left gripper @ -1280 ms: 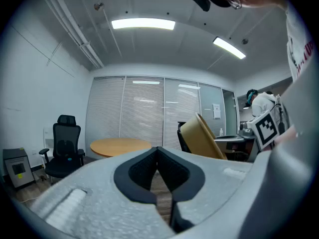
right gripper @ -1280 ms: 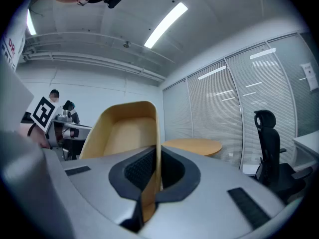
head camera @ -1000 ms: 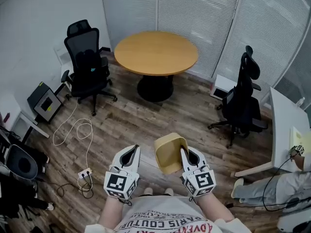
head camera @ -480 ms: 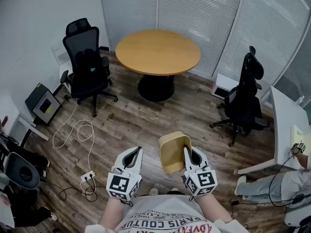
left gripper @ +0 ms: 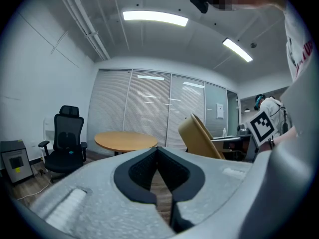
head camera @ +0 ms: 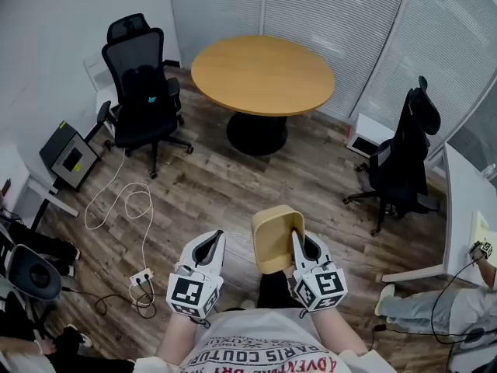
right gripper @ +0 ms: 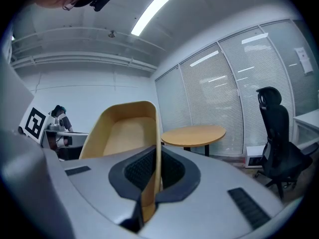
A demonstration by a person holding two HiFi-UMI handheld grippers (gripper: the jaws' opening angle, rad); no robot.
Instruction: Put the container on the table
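A tan, rounded rectangular container (head camera: pixel 274 238) hangs in the air above the wooden floor, held by its right wall. My right gripper (head camera: pixel 298 245) is shut on that wall; in the right gripper view the container's (right gripper: pixel 127 136) rim runs between the jaws of the right gripper (right gripper: pixel 155 169). My left gripper (head camera: pixel 210 247) is shut and empty, a little left of the container (left gripper: pixel 199 136). The round wooden table (head camera: pixel 262 74) stands ahead near the blinds, also in the left gripper view (left gripper: pixel 125 140) and the right gripper view (right gripper: pixel 193 132).
A black office chair (head camera: pixel 144 92) stands left of the table, another (head camera: pixel 408 162) to its right. A white cable and power strip (head camera: pixel 137 281) lie on the floor at left. A white desk (head camera: pixel 466 208) stands at the right edge, with a seated person's legs (head camera: pixel 423 305) beside it.
The view has moved forward toward the round table. Both grippers keep the same pose, the right one still holding the container.
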